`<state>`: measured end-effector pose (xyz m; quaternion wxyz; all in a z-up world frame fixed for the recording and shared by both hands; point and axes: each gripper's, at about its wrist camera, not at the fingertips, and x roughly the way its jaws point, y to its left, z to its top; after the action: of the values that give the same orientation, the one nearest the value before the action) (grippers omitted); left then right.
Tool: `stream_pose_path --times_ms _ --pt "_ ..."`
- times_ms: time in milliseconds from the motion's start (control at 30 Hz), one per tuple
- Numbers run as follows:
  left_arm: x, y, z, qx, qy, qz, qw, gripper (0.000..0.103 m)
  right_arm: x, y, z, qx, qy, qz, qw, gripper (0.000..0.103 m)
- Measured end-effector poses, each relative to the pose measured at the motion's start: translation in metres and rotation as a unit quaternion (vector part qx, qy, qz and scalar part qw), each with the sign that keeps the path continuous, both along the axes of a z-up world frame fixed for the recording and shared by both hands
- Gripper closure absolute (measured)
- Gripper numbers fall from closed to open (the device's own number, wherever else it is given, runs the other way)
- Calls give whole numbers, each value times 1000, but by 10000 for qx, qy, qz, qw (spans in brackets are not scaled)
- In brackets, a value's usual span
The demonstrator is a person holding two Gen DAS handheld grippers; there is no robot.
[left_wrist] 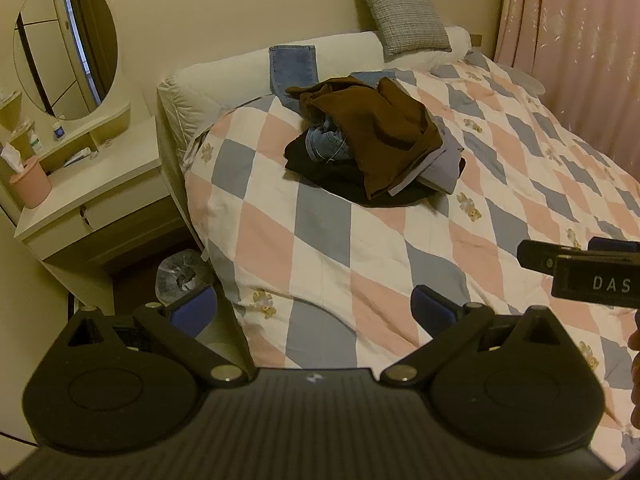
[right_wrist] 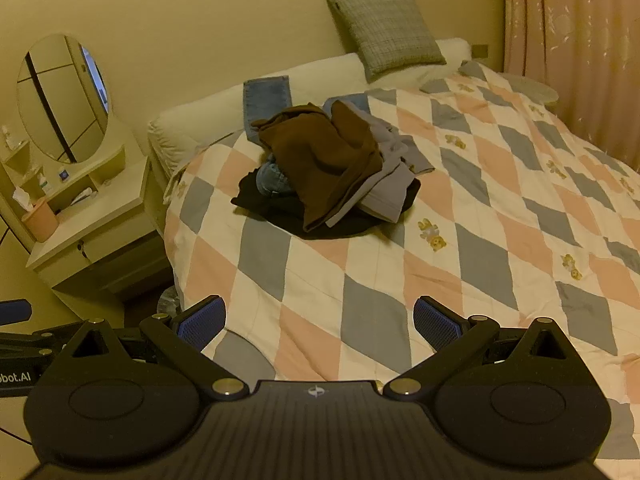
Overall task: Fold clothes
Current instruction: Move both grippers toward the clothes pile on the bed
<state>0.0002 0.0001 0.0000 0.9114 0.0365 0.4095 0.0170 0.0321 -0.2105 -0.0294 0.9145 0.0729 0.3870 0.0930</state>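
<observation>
Ahead of both grippers, well beyond their fingertips, a loose heap of clothes (left_wrist: 368, 144) lies on the checked quilt (left_wrist: 328, 240): a brown garment (right_wrist: 324, 160) drapes over jeans (right_wrist: 272, 182), a black piece and a grey-blue one, none lying flat or squared. The likely trouble is that the pieces overlap, so a pinch at the brown garment's edge could catch the layers beneath and drag the whole heap, or snag the quilt. The left gripper (left_wrist: 314, 312) and right gripper (right_wrist: 318, 322) are held level side by side over the near bed edge, jaws spread wide, holding nothing.
</observation>
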Motion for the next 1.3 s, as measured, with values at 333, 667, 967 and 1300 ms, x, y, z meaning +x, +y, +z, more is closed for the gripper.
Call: stream_pose_path --times_ms 333,667,967,1300 --pt "10 5 -1 6 11 -73 10000 1 -2 -10 -1 12 -26 -72 10000 0" --pt "11 -1 -6 -116 64 -359 9993 1 -5 -7 -6 12 75 -275 9996 0" --pt "7 -9 -12 -124 111 -399 9991 1 -9 -9 -7 -15 95 -321 9994 0" --pt "9 -1 -11 -56 244 -340 9991 1 -11 -10 -13 10 147 -322 9994 0"
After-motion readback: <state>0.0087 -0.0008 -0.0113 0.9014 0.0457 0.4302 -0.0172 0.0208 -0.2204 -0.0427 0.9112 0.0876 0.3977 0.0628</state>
